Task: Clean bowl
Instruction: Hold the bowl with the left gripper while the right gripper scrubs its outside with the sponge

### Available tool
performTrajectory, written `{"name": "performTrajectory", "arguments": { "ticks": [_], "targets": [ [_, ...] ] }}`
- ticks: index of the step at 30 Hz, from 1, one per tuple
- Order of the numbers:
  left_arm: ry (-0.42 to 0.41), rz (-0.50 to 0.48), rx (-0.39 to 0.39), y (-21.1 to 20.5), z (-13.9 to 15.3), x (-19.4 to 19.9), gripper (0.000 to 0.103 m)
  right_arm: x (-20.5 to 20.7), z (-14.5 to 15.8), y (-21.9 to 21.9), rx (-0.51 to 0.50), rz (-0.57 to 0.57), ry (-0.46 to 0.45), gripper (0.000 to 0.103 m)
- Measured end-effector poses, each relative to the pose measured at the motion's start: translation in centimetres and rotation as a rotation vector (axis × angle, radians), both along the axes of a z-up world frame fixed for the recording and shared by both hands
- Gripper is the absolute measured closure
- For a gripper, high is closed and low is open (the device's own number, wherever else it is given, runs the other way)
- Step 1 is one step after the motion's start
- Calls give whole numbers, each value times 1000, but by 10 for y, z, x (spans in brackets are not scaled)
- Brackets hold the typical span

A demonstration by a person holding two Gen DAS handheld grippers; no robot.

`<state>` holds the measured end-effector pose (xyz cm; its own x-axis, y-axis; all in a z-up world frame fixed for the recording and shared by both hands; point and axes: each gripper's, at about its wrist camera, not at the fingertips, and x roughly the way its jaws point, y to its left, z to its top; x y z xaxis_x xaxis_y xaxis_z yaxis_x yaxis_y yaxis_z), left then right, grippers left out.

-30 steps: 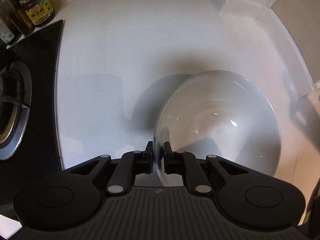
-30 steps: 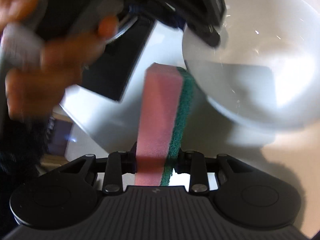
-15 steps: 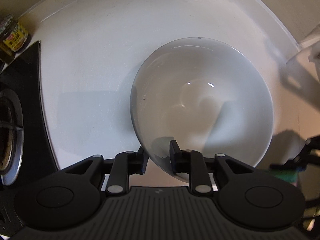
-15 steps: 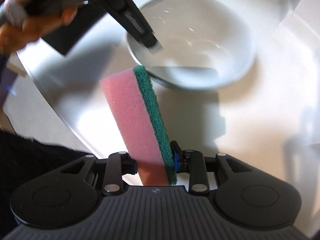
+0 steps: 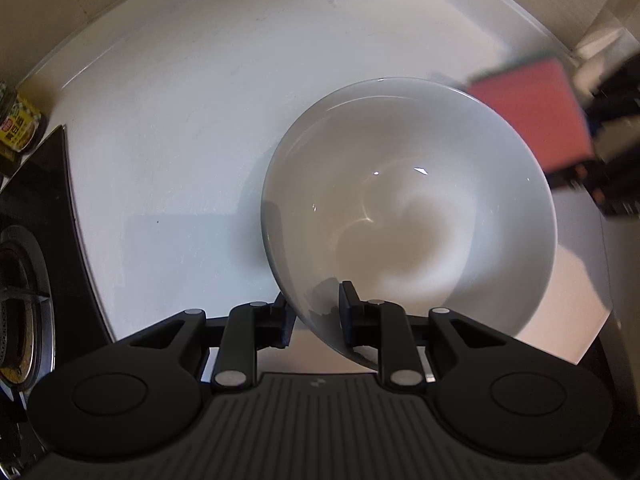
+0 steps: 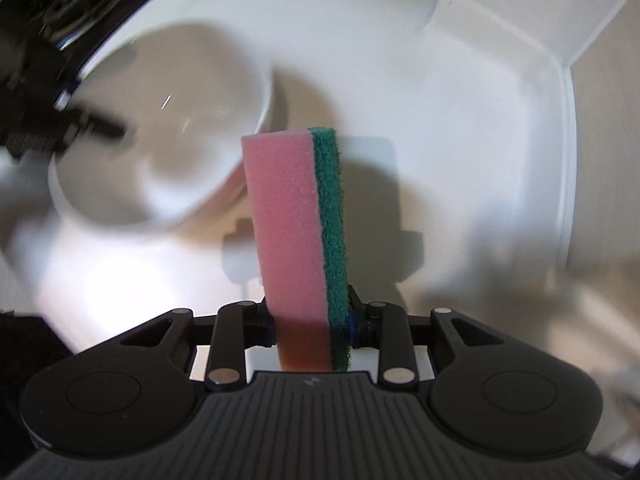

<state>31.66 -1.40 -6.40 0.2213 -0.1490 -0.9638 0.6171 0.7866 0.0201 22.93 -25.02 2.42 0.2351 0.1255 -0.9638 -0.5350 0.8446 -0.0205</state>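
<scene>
The left gripper is clamped on the near rim of the white bowl, one finger outside the wall and the other inside it, and the bowl sits over the pale table. From the left wrist the whole inside of the bowl shows, glossy, with soft shadows across its bottom; the right wrist view gives only a blurred bowl at its left, with the left gripper a dark smear at its rim.

The right gripper grips the sponge between its fingers, and the sponge stands upright out of them, pink foam on the left and the green scouring layer on the right. That green layer is plain only here. The left wrist view catches the sponge as a blurred pinkish-red face at the bowl's far right rim (whether it touches the rim cannot be told), with the right gripper dark and smeared behind it.

Only the left wrist view shows the black stovetop along the left edge with a gas burner, and a labelled jar beyond it. Only the right wrist view shows the white raised edge where the table turns a corner, and the shadow of sponge and fingers on the table.
</scene>
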Motion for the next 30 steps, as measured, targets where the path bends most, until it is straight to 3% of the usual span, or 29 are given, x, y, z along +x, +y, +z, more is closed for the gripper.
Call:
{"name": "performTrajectory", "arguments": {
  "ticks": [5,9,14,17,22,30],
  "targets": [
    [-29,-102,-13,-1,-1,-3,77,54,-3,53,-44,313,-25,77],
    [-23,-142,-33,4,-3,4,77,56,-5,72,-76,528,3,76],
    [-16,-151,-52,10,-6,14,77,64,-8,87,-113,762,113,76],
    [-30,-115,-48,12,-6,23,77,58,-13,89,-154,816,184,77],
    [-32,-51,-57,15,-5,39,74,41,-14,76,-136,753,220,77],
    [-59,51,-68,16,-4,53,67,-6,-15,36,-41,317,284,77]
  ]
}}
